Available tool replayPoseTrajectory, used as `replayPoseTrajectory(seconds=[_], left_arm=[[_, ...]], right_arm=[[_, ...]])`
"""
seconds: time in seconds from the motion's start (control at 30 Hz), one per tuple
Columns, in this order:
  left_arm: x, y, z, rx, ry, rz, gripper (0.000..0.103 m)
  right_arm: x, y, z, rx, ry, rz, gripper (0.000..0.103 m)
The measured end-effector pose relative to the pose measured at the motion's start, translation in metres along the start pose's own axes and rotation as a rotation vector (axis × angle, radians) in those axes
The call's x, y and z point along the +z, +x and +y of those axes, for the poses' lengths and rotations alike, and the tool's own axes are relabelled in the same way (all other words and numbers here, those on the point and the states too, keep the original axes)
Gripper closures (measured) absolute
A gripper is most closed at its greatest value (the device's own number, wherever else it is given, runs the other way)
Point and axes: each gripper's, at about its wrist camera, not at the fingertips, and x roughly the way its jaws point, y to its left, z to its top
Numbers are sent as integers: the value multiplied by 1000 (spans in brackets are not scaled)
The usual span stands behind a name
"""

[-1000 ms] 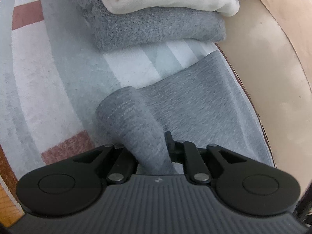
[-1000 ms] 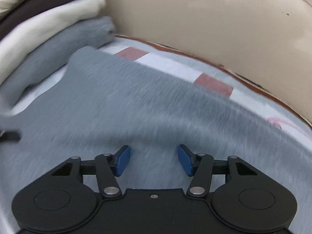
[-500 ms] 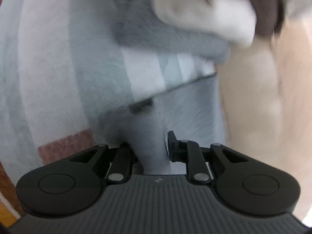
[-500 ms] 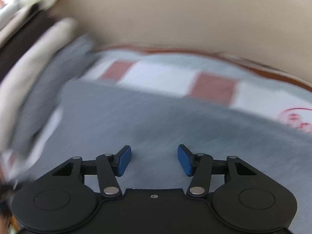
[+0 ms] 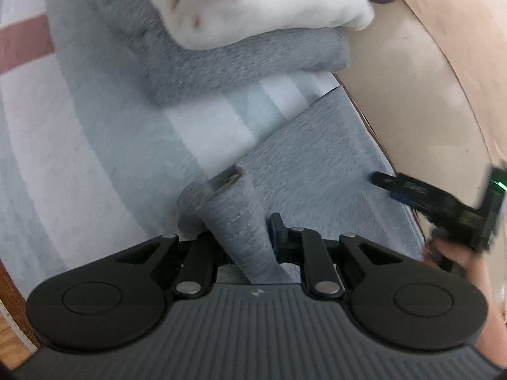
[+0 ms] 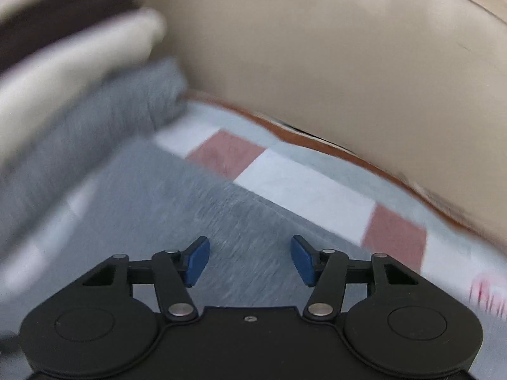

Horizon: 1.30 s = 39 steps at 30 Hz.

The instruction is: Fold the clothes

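Observation:
A grey knit garment [image 5: 320, 161] lies flat on the patterned cloth [image 5: 79, 145]. My left gripper [image 5: 244, 237] is shut on a bunched fold of the grey garment [image 5: 240, 218], raised off the cloth. My right gripper [image 6: 250, 261] is open and empty, just above the same grey garment [image 6: 190, 209] near its far edge. The right gripper also shows in the left wrist view [image 5: 412, 190] at the garment's right edge, held by a hand.
A stack of folded clothes stands behind: a thick grey one [image 5: 240, 60] under a white one [image 5: 263, 9], with a dark one on top [image 6: 63, 9]. The cloth has red squares [image 6: 225, 155]. The table's brown edge [image 6: 285, 133] and beige floor lie beyond.
My left gripper has kept hold of the fold, which now looks shorter with its hem showing. My right gripper has swung about over the garment, staying open, and entered the left view.

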Motion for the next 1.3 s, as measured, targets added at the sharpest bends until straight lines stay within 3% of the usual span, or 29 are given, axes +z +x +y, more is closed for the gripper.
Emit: replayPoseTrajectory(seconds=[0.07, 0.13, 0.2, 0.27, 0.3, 0.33, 0.47, 0.63, 0.7, 0.73, 0.9, 0.97, 1.07, 1.13, 1.2, 1.3], left_arm=[[0, 2, 2, 5, -13, 6, 86], [0, 5, 3, 5, -37, 5, 86], [-1, 7, 6, -17, -76, 0, 80], [-2, 8, 7, -33, -99, -8, 82], [-2, 7, 2, -23, -69, -17, 85], [-4, 6, -5, -6, -18, -28, 97], [-10, -23, -65, -132, 222, -73, 97], [-22, -61, -145, -315, 537, -113, 97], [-40, -70, -181, -385, 697, -83, 97], [-52, -66, -190, -410, 728, -43, 97], [-117, -21, -213, -500, 717, 238, 97], [-142, 3, -207, -478, 689, 372, 97], [-170, 36, -193, -379, 699, 538, 97], [-186, 49, -187, -314, 733, 582, 95], [-194, 51, -190, -317, 777, 571, 94], [-204, 41, -202, -338, 874, 554, 81]], right_arm=[[-22, -44, -19, 86, 141, -34, 40], [-59, -88, -36, 183, 205, -51, 37], [-98, -122, -49, 234, 177, -22, 36], [-136, -149, -55, 184, 82, 13, 36], [-152, -159, -58, 151, 41, 23, 36], [-164, -167, -61, 133, 16, 35, 36], [-191, -187, -74, 116, -28, 47, 36], [-196, -175, -80, 175, -42, 63, 36], [-200, -169, -72, 203, -85, 79, 36], [-202, -167, -68, 220, -96, 84, 36], [-219, -179, -69, 273, -81, 77, 36], [-227, -192, -78, 256, -75, 77, 36], [-239, -213, -98, 191, -46, 88, 36], [-247, -222, -112, 149, 2, 100, 36], [-255, -228, -122, 124, 55, 108, 36], [-258, -234, -131, 122, 148, 93, 36]])
